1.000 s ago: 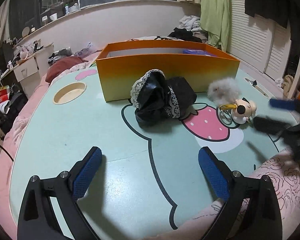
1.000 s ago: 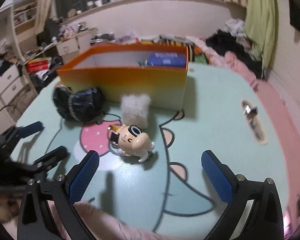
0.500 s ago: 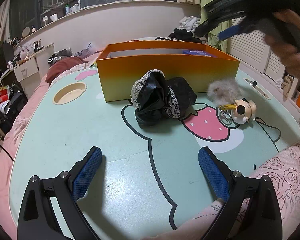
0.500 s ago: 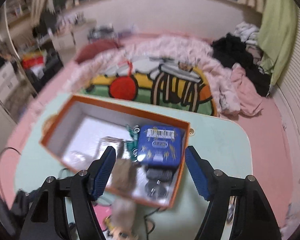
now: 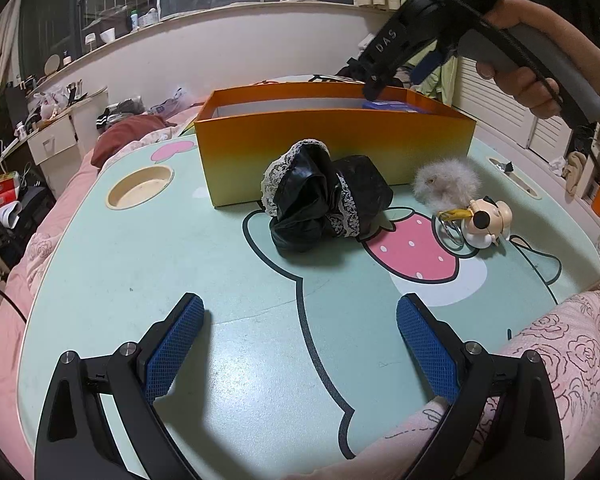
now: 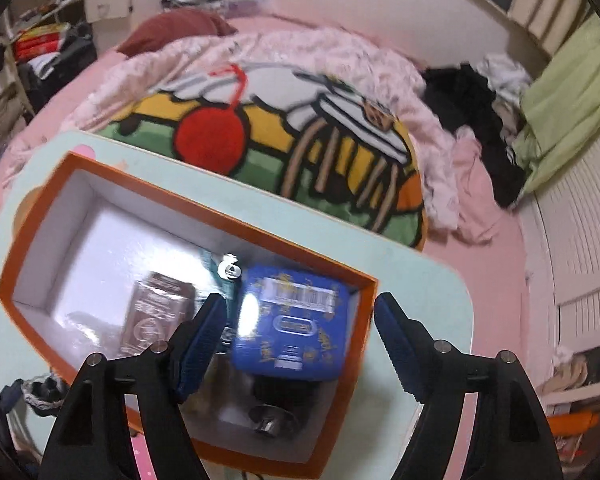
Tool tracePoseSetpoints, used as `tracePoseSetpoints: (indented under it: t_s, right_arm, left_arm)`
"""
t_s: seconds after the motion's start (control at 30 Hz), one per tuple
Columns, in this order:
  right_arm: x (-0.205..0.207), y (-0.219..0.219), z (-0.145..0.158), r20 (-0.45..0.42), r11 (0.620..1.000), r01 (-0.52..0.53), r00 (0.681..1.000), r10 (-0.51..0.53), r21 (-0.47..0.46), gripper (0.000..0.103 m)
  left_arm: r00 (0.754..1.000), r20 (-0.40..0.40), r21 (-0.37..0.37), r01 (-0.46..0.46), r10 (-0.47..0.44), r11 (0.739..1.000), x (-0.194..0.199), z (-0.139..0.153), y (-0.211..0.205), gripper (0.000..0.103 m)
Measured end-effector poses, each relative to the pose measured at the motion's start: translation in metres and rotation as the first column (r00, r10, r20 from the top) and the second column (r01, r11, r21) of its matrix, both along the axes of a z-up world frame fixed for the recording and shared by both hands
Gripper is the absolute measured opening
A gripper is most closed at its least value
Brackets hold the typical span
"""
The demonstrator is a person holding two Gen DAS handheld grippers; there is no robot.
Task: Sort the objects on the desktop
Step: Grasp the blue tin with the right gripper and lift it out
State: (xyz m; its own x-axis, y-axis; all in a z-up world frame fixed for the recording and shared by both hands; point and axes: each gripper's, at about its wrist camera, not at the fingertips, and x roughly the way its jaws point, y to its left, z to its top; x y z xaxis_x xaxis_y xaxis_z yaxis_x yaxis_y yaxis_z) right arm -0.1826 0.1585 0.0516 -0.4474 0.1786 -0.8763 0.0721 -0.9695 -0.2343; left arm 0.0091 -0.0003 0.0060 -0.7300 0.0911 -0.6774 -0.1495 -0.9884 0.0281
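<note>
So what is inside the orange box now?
The orange box holds a blue tin, a brown packet and a small metal item. Blur and the right gripper hide the rest.

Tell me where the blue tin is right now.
The blue tin lies inside the orange box, at its right end in the right wrist view, beside a brown packet.

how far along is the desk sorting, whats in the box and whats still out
Partly done. The orange box already holds a blue tin, a brown packet and other small bits. The right gripper is over the box, jaws apart with nothing between them; the left gripper is open and empty. Left on the table: the black lace pouch and the fluffy toy keychain.
</note>
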Motion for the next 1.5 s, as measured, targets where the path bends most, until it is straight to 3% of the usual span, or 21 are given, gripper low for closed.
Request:
tracePoseSetpoints:
  t_s: [0.1, 0.17, 0.23, 0.3, 0.4, 0.53, 0.7, 0.8, 1.03, 1.37, 1.5]
  right_arm:
    - [-0.011, 0.004, -0.021, 0.109, 0.999, 0.049, 0.993, -0.050, 0.013, 0.076]
    - [-0.019, 0.009, -0.029, 0.129, 0.997, 0.077, 0.989, -0.075, -0.007, 0.074]
    - [-0.025, 0.016, -0.040, 0.192, 0.989, 0.111, 0.977, -0.091, -0.098, 0.075]
    - [-0.027, 0.015, -0.043, 0.180, 0.992, 0.096, 0.981, -0.080, -0.082, 0.075]
    - [-0.024, 0.017, -0.039, 0.151, 0.991, 0.110, 0.984, -0.097, -0.075, 0.066]
    - [-0.017, 0.019, -0.028, 0.117, 0.988, 0.088, 0.990, -0.073, -0.129, 0.037]
    - [-0.019, 0.021, -0.022, 0.087, 0.988, 0.096, 0.992, -0.087, -0.117, 0.036]
    - [-0.019, 0.019, -0.019, 0.046, 0.990, 0.099, 0.994, -0.095, -0.099, 0.044]
    - [-0.019, 0.014, -0.016, 0.006, 0.984, 0.084, 0.996, -0.084, -0.157, 0.045]
    - [-0.015, 0.006, -0.007, -0.057, 0.987, 0.035, 0.997, -0.044, -0.154, 0.046]
    - [-0.014, 0.003, -0.013, -0.027, 0.987, 0.031, 0.999, -0.036, -0.159, 0.028]
  left_arm:
    - [1.000, 0.000, 0.000, 0.000, 0.000, 1.000, 0.000, 0.000, 0.000, 0.097]
    - [1.000, -0.001, -0.002, 0.001, -0.001, 1.000, 0.000, 0.000, 0.000, 0.097]
    - [1.000, -0.002, -0.001, 0.002, -0.002, 1.000, 0.000, 0.001, 0.000, 0.097]
    - [1.000, -0.003, -0.001, 0.003, -0.003, 1.000, 0.000, 0.001, 0.000, 0.097]
    - [1.000, -0.004, 0.001, 0.003, -0.003, 1.000, 0.000, 0.002, 0.000, 0.097]
    - [1.000, -0.004, 0.001, 0.003, -0.003, 1.000, 0.000, 0.002, 0.001, 0.097]
    - [1.000, -0.004, 0.001, 0.003, -0.003, 1.000, 0.000, 0.002, 0.001, 0.097]
    - [1.000, -0.005, 0.001, 0.004, -0.004, 1.000, 0.000, 0.002, 0.001, 0.097]
    - [1.000, -0.005, 0.001, 0.004, -0.003, 1.000, 0.000, 0.002, 0.001, 0.097]
    - [1.000, -0.005, 0.001, 0.004, -0.004, 1.000, 0.000, 0.002, 0.001, 0.097]
    - [1.000, -0.005, 0.002, 0.004, -0.004, 1.000, 0.000, 0.002, 0.001, 0.097]
